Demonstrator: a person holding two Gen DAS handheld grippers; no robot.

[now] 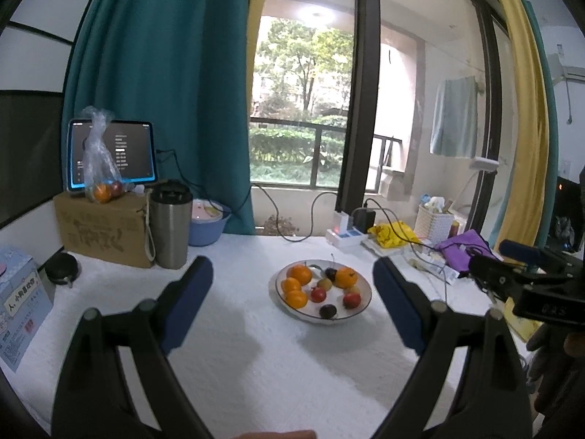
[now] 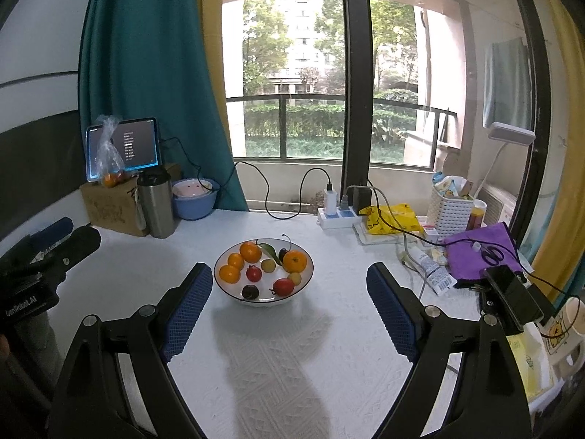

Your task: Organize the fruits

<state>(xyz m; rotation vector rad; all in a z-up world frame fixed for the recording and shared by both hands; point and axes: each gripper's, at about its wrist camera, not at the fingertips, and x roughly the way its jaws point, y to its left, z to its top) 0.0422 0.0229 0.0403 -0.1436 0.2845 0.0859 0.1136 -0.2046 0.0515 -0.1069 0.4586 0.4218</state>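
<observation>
A white bowl (image 1: 356,309) (image 2: 307,278) stands mid-table holding several oranges (image 1: 299,273) (image 2: 294,261), small red fruits (image 1: 351,300) (image 2: 283,286), dark cherries (image 1: 328,311) (image 2: 250,291) and pale yellow fruits (image 2: 268,265). My left gripper (image 1: 292,274) hovers open above the cloth, short of the bowl, which lies toward its right finger. My right gripper (image 2: 290,278) is open too, with the bowl just beyond and toward its left finger. Nothing is between either pair of jaws. A clear plastic bag with an orange and a red fruit (image 1: 103,191) (image 2: 109,177) sits on a cardboard box.
Back left stand a cardboard box (image 1: 106,232), a tablet (image 1: 126,153), a steel tumbler (image 1: 170,225) and a blue basin (image 1: 208,225). Back right are a power strip (image 2: 338,217) with cables, a yellow packet (image 2: 393,219), a white basket (image 2: 449,212), a purple cloth (image 2: 479,252) and a phone (image 2: 512,298).
</observation>
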